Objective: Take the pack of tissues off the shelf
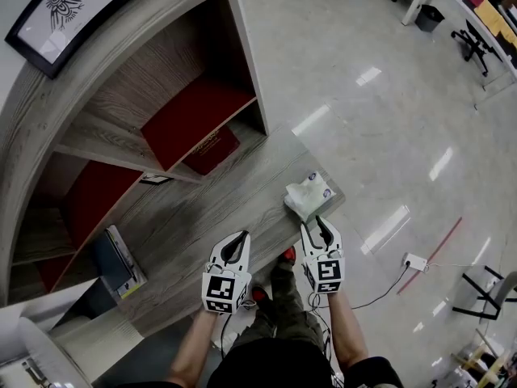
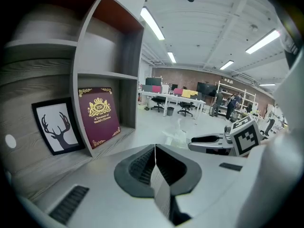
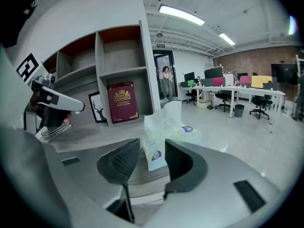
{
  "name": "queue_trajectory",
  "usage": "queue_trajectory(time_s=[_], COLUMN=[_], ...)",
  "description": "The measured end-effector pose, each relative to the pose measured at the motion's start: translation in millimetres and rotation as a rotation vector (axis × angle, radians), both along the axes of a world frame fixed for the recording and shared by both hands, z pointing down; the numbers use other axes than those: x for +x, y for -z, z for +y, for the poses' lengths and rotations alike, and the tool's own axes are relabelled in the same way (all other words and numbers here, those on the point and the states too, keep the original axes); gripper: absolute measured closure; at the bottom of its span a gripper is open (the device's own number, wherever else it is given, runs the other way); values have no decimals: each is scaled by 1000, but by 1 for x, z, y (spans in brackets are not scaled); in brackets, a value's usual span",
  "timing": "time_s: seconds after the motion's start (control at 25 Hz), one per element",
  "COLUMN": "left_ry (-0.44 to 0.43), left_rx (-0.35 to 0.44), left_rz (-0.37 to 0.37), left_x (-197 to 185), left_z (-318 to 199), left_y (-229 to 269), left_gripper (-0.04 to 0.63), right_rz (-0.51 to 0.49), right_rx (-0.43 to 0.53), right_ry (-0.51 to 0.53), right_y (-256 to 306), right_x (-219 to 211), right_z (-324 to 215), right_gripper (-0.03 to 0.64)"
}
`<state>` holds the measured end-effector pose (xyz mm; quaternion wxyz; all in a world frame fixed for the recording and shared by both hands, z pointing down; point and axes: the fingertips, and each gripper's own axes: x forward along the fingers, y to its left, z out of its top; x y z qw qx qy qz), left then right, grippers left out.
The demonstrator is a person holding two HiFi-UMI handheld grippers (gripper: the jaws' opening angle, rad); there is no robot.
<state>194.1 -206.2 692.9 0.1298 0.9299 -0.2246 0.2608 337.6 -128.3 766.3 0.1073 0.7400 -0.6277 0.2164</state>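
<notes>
The pack of tissues, white with a small blue mark, lies on the grey wooden surface near its outer corner. In the right gripper view the pack stands just ahead, its near end reaching in between the jaws. My right gripper is open, with its pads standing off the pack. To its left, my left gripper hovers over the surface, shut and empty. The pack shows only faintly in the left gripper view, beyond the right gripper.
A maroon book leans in a shelf compartment, with a framed deer picture beside it. A stack of books lies at the surface's left end. Beyond the edge are glossy floor, a power strip, desks and chairs.
</notes>
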Motion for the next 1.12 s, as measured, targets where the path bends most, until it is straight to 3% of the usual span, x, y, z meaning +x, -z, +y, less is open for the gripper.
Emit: queue_trajectory(time_s=[0.52, 1.12], left_ry=[38, 104], left_rx=[72, 200], left_rz=[71, 191], left_x=[-29, -110], left_z=[2, 30], left_y=[52, 143], left_gripper=[586, 586], right_rz=[45, 159], right_rx=[99, 294], right_ry=[13, 96], right_y=[73, 207], right_x=[-21, -112], right_z=[-1, 22], right_gripper=[456, 550])
